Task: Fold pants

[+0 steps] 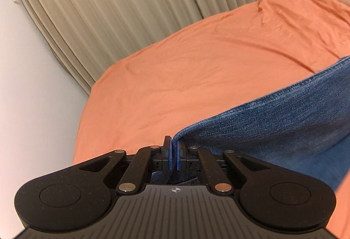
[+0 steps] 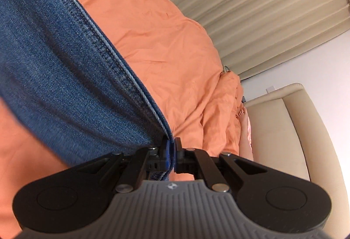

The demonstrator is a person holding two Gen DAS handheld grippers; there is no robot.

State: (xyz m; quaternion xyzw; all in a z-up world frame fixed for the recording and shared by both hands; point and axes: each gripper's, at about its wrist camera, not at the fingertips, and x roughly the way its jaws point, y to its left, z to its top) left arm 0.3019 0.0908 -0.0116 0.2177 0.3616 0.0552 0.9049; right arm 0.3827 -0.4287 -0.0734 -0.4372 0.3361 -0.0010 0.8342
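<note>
The pants (image 1: pixel 273 121) are blue denim with a mottled, faded weave, and a pale grey stitched seam runs along their edge. The bed sheet (image 1: pixel 186 68) is plain orange. The curtains (image 1: pixel 98 5) are beige with vertical pleats. The wall (image 1: pixel 32 77) is white. The headboard (image 2: pixel 284 129) is cream. Each gripper is black with blue pads (image 1: pixel 168 151).

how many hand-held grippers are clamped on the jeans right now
2. The left hand-held gripper pinches a folded denim edge of the jeans over the orange sheet. The right hand-held gripper pinches the stitched hem.
</note>
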